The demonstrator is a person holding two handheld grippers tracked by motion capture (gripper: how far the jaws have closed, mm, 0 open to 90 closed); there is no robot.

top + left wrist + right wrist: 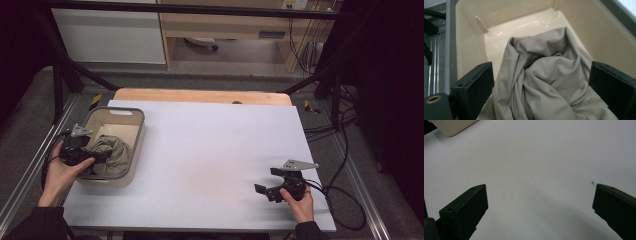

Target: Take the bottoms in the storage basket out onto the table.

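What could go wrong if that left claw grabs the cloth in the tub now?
The cloth lies crumpled, so the open left gripper may pinch just one fold and the rest could drag over the rim. The tub sits at the table's left edge and looks light; a pull might tip or slide it. The right gripper is too far away to steady it.

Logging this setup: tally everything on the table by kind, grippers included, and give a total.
Bin: 1
Cloth: 1, bunched inside the bin
Grippers: 2, left open around the cloth, right open over the bare table
Total: 4
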